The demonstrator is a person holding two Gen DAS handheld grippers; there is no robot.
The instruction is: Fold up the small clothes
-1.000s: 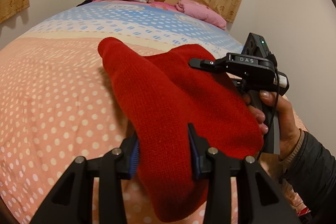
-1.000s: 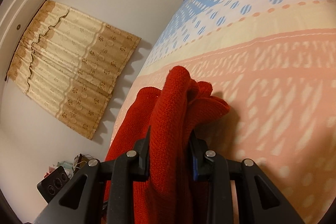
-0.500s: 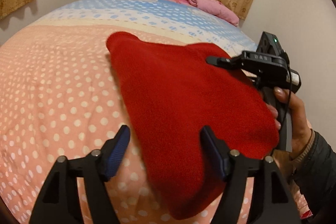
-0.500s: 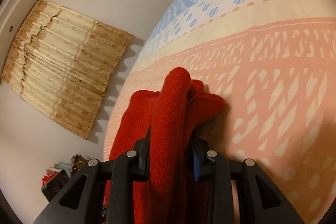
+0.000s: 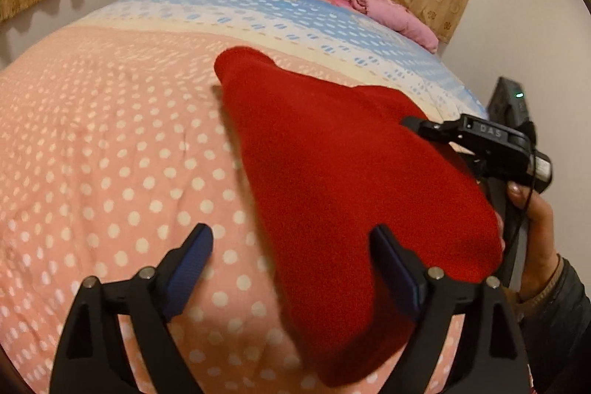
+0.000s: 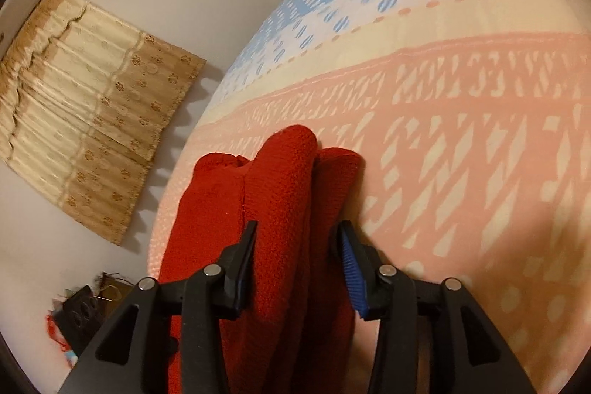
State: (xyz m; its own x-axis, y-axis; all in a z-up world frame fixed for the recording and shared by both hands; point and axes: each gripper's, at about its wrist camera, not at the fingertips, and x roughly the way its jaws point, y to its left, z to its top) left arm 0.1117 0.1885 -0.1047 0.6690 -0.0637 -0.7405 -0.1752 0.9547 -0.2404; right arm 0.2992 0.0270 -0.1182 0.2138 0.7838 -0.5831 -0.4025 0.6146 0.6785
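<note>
The red sweater [image 5: 343,172] lies folded on the bed [image 5: 110,154], so the fold looks done. Left claw [image 5: 291,261] is opening, clear of it; right claw [image 6: 295,257] is opening, knit between its jaws.

The letters "DAS" are printed on the black body of the right gripper [image 5: 421,128], at the right.

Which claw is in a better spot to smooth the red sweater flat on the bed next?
Probably the left claw: opening wide, its pads clear of the red sweater. The right claw is opening too, but folded knit still sits between its jaws.
</note>
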